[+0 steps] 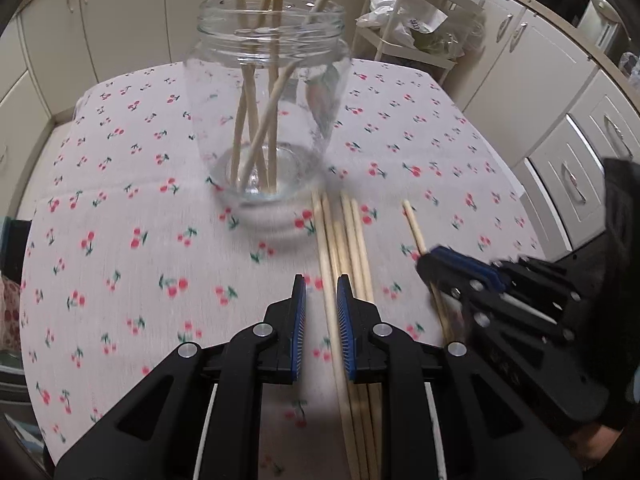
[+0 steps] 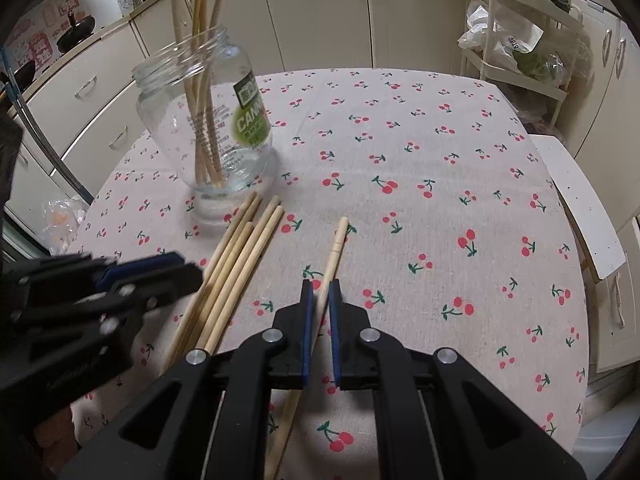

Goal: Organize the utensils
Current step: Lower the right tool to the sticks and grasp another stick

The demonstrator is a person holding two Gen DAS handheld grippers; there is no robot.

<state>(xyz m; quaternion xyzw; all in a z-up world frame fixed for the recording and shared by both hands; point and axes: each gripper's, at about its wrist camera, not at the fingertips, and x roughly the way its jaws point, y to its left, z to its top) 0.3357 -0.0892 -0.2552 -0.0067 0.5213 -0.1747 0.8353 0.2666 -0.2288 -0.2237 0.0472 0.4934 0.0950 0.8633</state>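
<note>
A cherry-print tablecloth [image 2: 400,152] covers the table, and on it stands a glass jar [image 1: 266,92], in the upper middle of the left wrist view, already holding several wooden chopsticks. More lie loose: a bundle of chopsticks [image 1: 348,248] just in front of the jar, and a single chopstick [image 2: 334,252] apart to its right. They look light, stiff and smooth, so to my eye they could roll or slide in a grip; taking one near mid-length seems steadiest. The left gripper [image 1: 321,292] stands nearly closed with the leftmost stick of the bundle between its jaws, though I cannot tell whether the pads press it. The right gripper [image 2: 320,296] is closed on the single chopstick. The jar looks fragile and easy to tip. Cream cabinets [image 2: 312,12] ring the room, with a cluttered white rack [image 2: 520,40] at the upper right.
</note>
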